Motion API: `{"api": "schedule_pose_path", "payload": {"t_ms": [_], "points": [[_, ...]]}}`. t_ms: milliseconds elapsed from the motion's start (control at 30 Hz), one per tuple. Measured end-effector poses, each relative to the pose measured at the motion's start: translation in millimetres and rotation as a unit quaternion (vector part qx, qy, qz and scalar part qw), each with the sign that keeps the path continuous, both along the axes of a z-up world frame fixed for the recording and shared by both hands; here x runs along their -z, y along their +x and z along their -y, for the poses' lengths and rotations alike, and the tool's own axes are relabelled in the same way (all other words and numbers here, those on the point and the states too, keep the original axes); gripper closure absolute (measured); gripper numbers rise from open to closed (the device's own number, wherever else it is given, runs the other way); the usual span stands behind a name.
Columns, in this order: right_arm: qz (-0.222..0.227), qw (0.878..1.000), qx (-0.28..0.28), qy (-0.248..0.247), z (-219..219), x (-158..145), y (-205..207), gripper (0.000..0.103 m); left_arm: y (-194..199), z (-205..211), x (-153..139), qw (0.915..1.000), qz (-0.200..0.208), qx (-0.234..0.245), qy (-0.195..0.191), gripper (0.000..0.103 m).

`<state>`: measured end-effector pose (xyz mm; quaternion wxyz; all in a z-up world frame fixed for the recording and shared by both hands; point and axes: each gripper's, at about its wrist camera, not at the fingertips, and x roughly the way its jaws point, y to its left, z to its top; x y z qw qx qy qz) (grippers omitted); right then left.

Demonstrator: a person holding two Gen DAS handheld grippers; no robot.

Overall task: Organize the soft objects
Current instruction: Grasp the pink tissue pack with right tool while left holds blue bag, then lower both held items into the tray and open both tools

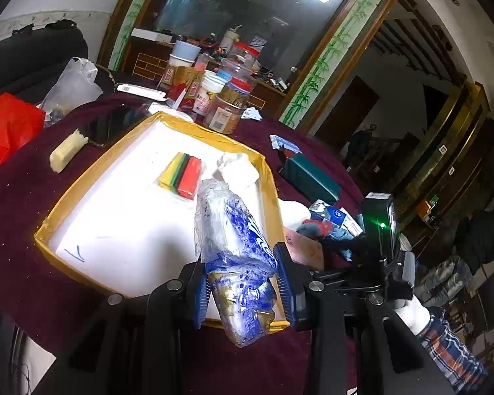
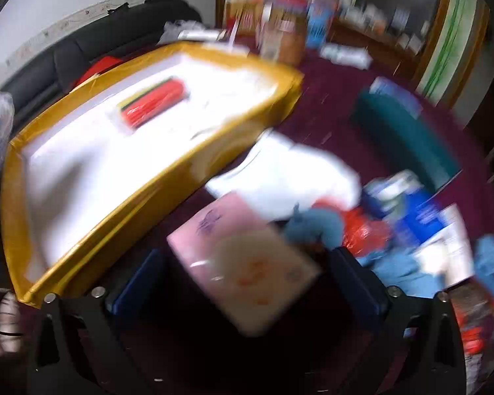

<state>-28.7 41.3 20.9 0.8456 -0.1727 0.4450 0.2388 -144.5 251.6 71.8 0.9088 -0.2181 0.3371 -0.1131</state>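
The worktop (image 1: 23, 204) is covered in matt maroon cloth with a short nap. The tray (image 1: 82, 171) is wrapped in glossy gold tape, its floor lined with smooth white material. Crinkled, glossy clear plastic printed in blue is seen on the tissue pack (image 1: 237, 256). The green box (image 1: 308, 177) looks smooth and satiny.

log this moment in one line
left gripper: shut on blue-printed plastic pack over tray | right gripper: open around pink pack

Left gripper (image 1: 242, 291) clamped on crinkled blue-and-white plastic packet (image 1: 235, 247), above yellow-rimmed white tray (image 1: 266, 168), tray holding coloured sponges (image 1: 182, 175) and white wad (image 1: 237, 168), maroon cloth (image 1: 23, 204), green box (image 1: 309, 177) beside tray
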Motion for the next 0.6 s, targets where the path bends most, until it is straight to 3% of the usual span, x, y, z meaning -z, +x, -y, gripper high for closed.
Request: {"api": "schedule_pose_path", "payload": {"t_ms": [67, 167, 233, 333, 400, 433, 500, 600], "points": [[-0.071, 0.996, -0.011, 0.042, 3, 6, 2, 0.014, 2, -3, 2, 1.0000, -0.002, -0.003, -0.001, 0.066], [-0.111, 0.991, -0.033, 0.072, 5, 4, -8, 0.014, 7, -6, 7, 0.9999, -0.010, -0.007, -0.005, 0.066], [-0.101, 0.992, -0.027, 0.074, 9, -1, -10, 0.014, 9, -5, 9, 0.9998, -0.015, -0.005, -0.008, 0.066], [-0.047, 0.998, -0.018, 0.029, 6, -6, -12, 0.014, 9, -2, 11, 0.9998, -0.018, 0.001, -0.007, 0.066], [-0.035, 0.999, -0.031, 0.020, 0, -7, -16, 0.014, 8, -2, 9, 0.9999, -0.016, 0.000, -0.003, 0.066], [-0.026, 0.999, -0.041, 0.013, -5, -7, -19, 0.020, 8, -3, 8, 0.9999, -0.015, -0.001, -0.003, 0.066], [-0.015, 0.998, -0.059, 0.001, -15, -4, -23, 0.046, 8, -5, 4, 0.9999, -0.013, -0.003, 0.000, 0.066], [-0.033, 0.998, -0.046, 0.008, -15, -2, -19, 0.049, 11, -15, -5, 0.9999, -0.016, -0.001, -0.004, 0.066]]}}
